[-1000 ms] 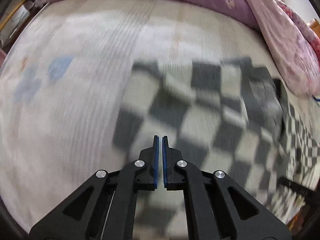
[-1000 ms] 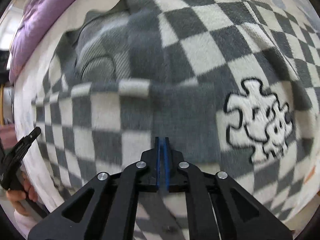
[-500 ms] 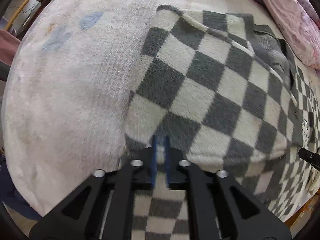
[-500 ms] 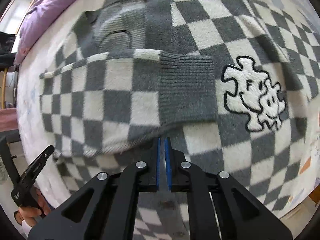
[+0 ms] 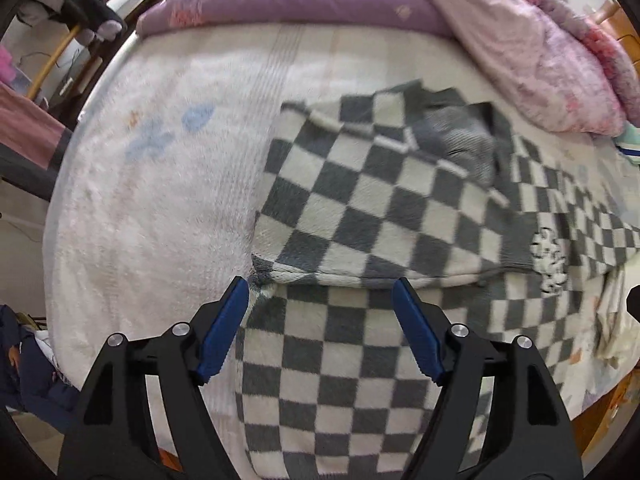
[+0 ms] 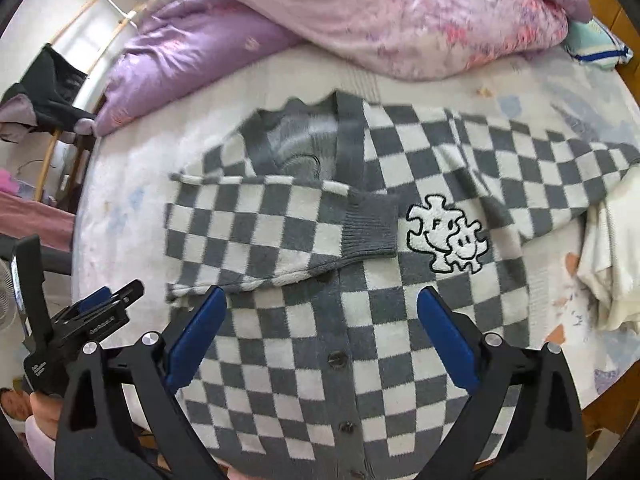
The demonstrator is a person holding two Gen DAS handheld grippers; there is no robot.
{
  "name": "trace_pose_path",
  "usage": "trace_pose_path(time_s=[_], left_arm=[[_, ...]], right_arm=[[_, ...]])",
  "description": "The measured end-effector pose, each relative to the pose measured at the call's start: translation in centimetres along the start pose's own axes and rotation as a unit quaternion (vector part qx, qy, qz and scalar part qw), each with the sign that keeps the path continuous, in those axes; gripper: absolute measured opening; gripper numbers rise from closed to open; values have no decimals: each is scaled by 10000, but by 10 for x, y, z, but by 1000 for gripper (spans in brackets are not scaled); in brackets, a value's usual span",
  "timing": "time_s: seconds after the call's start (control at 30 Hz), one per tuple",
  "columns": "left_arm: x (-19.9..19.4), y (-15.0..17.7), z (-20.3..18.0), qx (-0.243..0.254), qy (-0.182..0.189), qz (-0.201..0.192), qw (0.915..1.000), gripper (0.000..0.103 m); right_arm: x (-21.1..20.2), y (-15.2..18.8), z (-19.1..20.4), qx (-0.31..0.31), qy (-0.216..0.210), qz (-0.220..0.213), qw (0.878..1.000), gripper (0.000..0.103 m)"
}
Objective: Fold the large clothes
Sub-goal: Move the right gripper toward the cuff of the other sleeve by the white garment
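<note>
Cardigan: your checkered grey-and-white cardigan [image 6: 360, 320] lies flat, front up, on the white fleece bed cover [image 5: 168, 208], its buttoned placket running down the middle toward you.
Folded sleeve: one sleeve [image 6: 256, 228] is laid across the cardigan's chest, its ribbed grey cuff [image 6: 370, 226] ending just beside the puzzle-piece patch [image 6: 446, 238].
Other sleeve: the far sleeve [image 6: 552, 168] is spread out to the side of the cardigan, away from the folded one, its end lying beside a crumpled white garment [image 6: 612, 252].
Collar: the grey neckline [image 6: 300, 136] sits at the cardigan's far end, near the purple pillow [image 6: 192, 60] and the pink floral quilt [image 6: 400, 12].
Left gripper: your left gripper [image 5: 320, 300] hangs above the cardigan at the fold of the sleeve; its jaws are opening and already wide, with nothing gripped, only the fabric seen below the gap.
Right gripper: your right gripper [image 6: 322, 306] hangs above the cardigan's placket, just below the cuff; its jaws are opening, spread very wide, and hold nothing.
Left hand in the right view: past the cardigan's folded-sleeve edge you can see your other tool's black body and a little of your hand [image 6: 42, 412] at the frame's edge.
</note>
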State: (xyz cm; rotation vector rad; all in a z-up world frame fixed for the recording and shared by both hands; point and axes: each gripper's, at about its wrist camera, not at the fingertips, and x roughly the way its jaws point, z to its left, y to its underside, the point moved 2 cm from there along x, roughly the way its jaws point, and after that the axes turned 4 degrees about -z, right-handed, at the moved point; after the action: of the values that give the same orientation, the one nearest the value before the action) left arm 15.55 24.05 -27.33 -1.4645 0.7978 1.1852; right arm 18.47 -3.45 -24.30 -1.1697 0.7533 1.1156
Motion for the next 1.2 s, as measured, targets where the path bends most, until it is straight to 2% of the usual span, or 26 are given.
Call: trace_pose_path(time_s=[0.2, 0.47, 0.6, 0.8, 0.87, 1.0, 1.2], left_arm=[[-64, 9, -27, 27, 46, -216, 9998, 79], [-142, 39, -73, 100, -8, -383, 9992, 79], [-174, 59, -93, 16, 190, -419, 9989, 79], [-205, 76, -117, 322, 364, -574, 9972, 79], [-216, 80, -125, 445, 442, -664, 9958, 83], [-231, 88, -140, 820, 679, -863, 9906, 83], [-252, 103, -167, 1386, 1154, -1028, 9782, 83]], right_arm=[[-59, 3, -12, -88, -3, -262, 9996, 93], [-131, 12, -42, -80, 9, -445, 9990, 93], [-162, 20, -59, -55, 118, -515, 9986, 93], [-199, 39, -78, 30, 344, -700, 9969, 93], [-211, 52, -85, 157, 487, -764, 9958, 93], [-232, 73, -94, 430, 715, -968, 9918, 93], [-266, 109, -105, 1036, 1015, -1244, 9816, 93]])
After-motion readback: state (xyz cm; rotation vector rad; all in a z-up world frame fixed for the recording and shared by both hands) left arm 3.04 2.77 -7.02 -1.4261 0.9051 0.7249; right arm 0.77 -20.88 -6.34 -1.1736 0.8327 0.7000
